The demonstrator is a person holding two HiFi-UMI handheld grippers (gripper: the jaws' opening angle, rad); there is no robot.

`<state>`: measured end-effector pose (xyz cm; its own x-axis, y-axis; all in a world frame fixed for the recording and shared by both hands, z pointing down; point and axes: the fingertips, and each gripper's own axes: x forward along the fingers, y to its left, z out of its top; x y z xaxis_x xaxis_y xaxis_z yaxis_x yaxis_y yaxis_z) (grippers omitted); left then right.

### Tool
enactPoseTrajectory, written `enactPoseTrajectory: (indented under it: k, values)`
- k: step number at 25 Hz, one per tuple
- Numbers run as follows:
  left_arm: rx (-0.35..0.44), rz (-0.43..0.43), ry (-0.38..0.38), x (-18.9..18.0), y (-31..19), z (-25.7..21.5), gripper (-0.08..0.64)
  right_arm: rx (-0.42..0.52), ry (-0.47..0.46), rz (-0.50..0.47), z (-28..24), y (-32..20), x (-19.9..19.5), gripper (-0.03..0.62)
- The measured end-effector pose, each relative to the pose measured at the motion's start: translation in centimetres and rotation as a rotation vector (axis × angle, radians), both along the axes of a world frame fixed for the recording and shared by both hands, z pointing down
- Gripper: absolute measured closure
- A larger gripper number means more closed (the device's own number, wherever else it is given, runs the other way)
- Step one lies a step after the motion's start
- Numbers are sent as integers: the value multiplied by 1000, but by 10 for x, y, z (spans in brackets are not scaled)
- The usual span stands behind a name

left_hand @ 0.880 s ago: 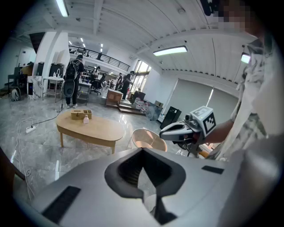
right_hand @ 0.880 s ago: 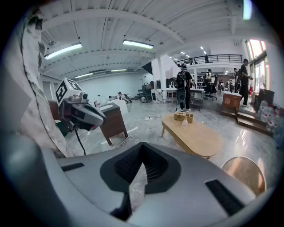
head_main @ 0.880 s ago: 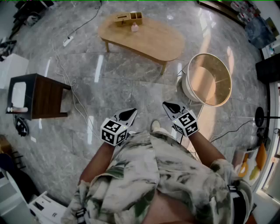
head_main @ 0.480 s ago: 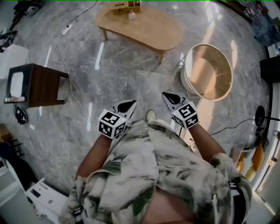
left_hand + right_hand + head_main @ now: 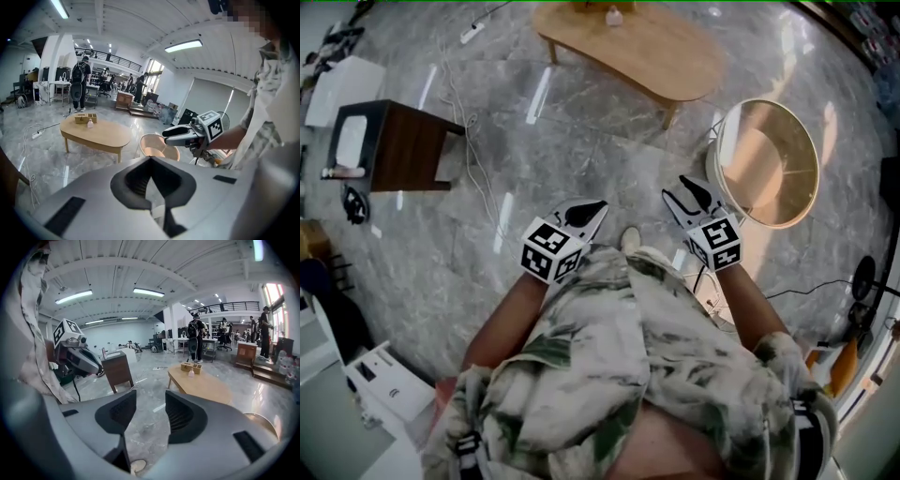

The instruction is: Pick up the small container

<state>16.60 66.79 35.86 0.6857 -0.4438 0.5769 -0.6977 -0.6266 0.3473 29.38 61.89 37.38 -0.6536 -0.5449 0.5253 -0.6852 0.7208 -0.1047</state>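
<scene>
The small container, a pale little bottle (image 5: 614,16), stands on the far end of an oval wooden table (image 5: 666,56), next to a wooden organizer box (image 5: 190,366). It also shows as the bottle (image 5: 90,123) in the left gripper view and the bottle (image 5: 191,373) in the right gripper view. Both grippers hang in front of the person's body, far from the table. My left gripper (image 5: 596,206) is shut, its jaws meeting at the tip with nothing held. My right gripper (image 5: 684,190) is open, with only floor visible in the gap of the right gripper (image 5: 150,408).
A round beige bin (image 5: 769,159) stands on the marble floor right of the grippers. A dark side table (image 5: 403,145) sits at the left, with cables (image 5: 473,178) trailing across the floor beside it. People (image 5: 194,341) stand at desks beyond the wooden table.
In the head view the wooden table and bottle have slid up to the top edge and to the right. The bin has shifted right. Both grippers keep the same pose.
</scene>
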Motion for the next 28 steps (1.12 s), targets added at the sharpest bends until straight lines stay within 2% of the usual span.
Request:
enactPoseTrajectory:
  k: [7,12,22,28]
  values:
    - [-13,-44,15,-23,-18,2,538,-2,6,3,8,-34,-21,356]
    - [-21,-36,40,-46,-47,12,538,7,24,-3,7,-70,-45,357]
    - [-5,34,95,-84,-164,11,538,2,88,37,3,-172,-89,390]
    - [3,46,102,-134,-227,12,538,1,117,42,3,-236,-136,402]
